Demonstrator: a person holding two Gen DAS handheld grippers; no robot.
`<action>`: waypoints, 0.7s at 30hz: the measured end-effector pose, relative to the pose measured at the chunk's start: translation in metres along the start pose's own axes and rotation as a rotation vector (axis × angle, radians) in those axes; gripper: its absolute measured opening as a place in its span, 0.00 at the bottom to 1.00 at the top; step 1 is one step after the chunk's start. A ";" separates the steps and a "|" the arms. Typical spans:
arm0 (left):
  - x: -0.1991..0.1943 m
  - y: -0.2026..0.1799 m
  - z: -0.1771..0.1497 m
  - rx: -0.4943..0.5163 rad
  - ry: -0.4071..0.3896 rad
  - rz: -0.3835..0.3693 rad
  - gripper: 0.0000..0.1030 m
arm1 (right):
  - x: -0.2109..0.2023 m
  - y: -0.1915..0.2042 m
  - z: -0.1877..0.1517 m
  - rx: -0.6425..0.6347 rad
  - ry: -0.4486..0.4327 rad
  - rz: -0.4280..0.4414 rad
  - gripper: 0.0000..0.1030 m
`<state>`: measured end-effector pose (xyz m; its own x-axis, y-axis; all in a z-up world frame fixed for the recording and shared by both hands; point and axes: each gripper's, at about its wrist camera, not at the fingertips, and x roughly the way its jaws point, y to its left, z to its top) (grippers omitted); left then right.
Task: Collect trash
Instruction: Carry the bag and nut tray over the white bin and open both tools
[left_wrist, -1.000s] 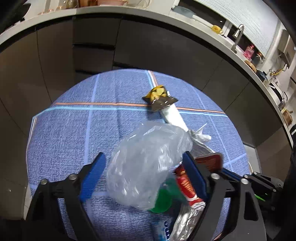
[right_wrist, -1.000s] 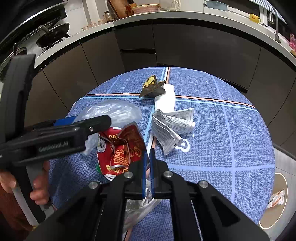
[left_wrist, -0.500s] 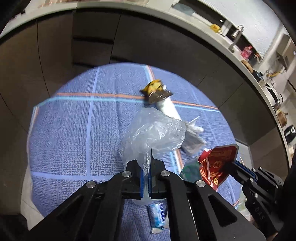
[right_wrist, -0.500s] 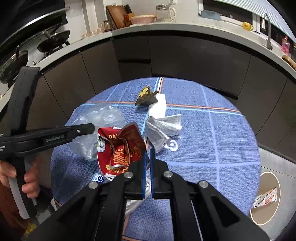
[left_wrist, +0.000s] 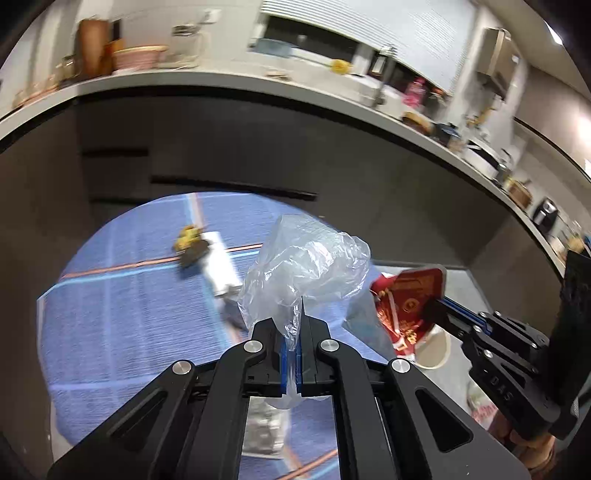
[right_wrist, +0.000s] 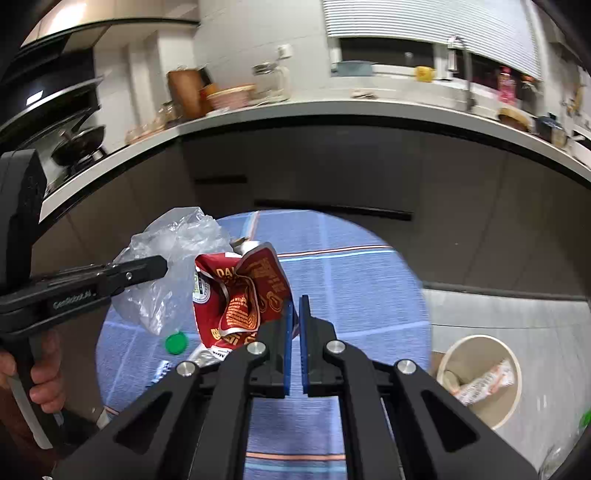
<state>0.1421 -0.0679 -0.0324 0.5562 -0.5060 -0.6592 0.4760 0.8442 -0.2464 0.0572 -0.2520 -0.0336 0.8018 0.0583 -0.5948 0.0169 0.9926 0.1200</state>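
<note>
Left gripper (left_wrist: 292, 332): jaws pinched tight on a crumpled clear plastic bag (left_wrist: 306, 266), which stands up above the fingertips, lifted clear of the desk (left_wrist: 110, 314). In the right wrist view the same gripper (right_wrist: 162, 264) reaches in from the left, the bag (right_wrist: 173, 266) bunched around its tip; a hand (right_wrist: 40, 373) grips its handle at the lower left.

Right gripper (right_wrist: 294, 314): jaws nearly together, clamped on the edge of a crumpled red snack wrapper (right_wrist: 240, 295), held off the desk (right_wrist: 351, 295). In the left wrist view it (left_wrist: 430, 308) enters from the right with the wrapper (left_wrist: 406, 299) at its tip.

Desk: round, covered with a blue cloth with pale and orange stripes.

Loose items on the desk:
- green bottle cap (right_wrist: 176, 342), below the bag in the right wrist view
- yellow and dark wrapper (left_wrist: 190, 245), far side, blurred
- white flat packet (left_wrist: 219, 264), touching that wrapper
- silver foil piece (left_wrist: 264, 432), near edge, partly hidden by the left gripper

Floor: round cream bin (right_wrist: 480, 380), right of the desk, with one printed wrapper (right_wrist: 485, 382) inside.
</note>
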 end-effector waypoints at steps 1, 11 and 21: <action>0.002 -0.008 0.000 0.014 -0.001 -0.012 0.02 | -0.005 -0.008 0.000 0.013 -0.009 -0.016 0.05; 0.048 -0.103 0.009 0.147 0.039 -0.147 0.02 | -0.042 -0.096 -0.022 0.154 -0.050 -0.177 0.05; 0.108 -0.182 0.009 0.234 0.135 -0.251 0.02 | -0.068 -0.192 -0.073 0.323 -0.031 -0.369 0.05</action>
<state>0.1211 -0.2778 -0.0526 0.3150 -0.6511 -0.6905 0.7376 0.6258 -0.2537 -0.0442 -0.4389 -0.0745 0.7252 -0.2989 -0.6203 0.4833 0.8626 0.1494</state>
